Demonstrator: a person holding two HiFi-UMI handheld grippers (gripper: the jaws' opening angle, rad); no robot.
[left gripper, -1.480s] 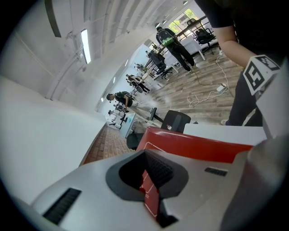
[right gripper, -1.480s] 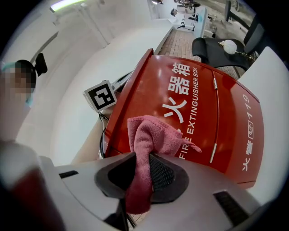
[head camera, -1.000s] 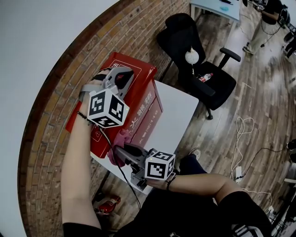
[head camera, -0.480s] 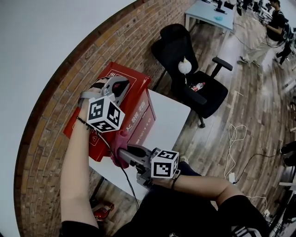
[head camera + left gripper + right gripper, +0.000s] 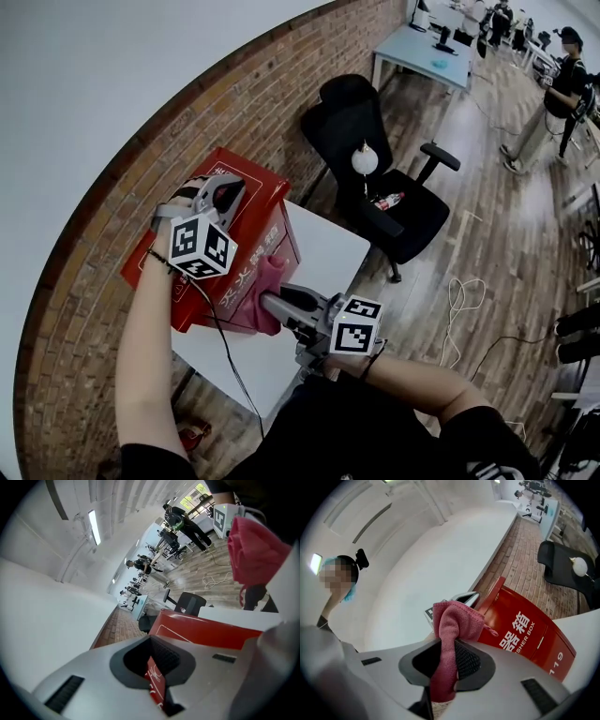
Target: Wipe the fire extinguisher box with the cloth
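The wiping step is in hand. The red fire extinguisher box point(image 5: 265, 208) stands on the white tabletop point(image 5: 328, 253). The jaws of the left gripper point(image 5: 225, 190) are closed on a thin red edge at the box top. The pink cloth point(image 5: 248, 309) is clamped in the jaws of the right gripper point(image 5: 272, 302), at the box's front face. Next, firm contact and a stroke across that panel are judged to be required.

Red fire extinguisher box point(image 5: 258, 192), white lettering. Pink cloth point(image 5: 265, 286). White table point(image 5: 323, 248). Black office chair point(image 5: 375, 141). Reddish-brown brick wall point(image 5: 103, 244). Grey left gripper point(image 5: 223, 195) and right gripper point(image 5: 272, 302), black-white square markers.
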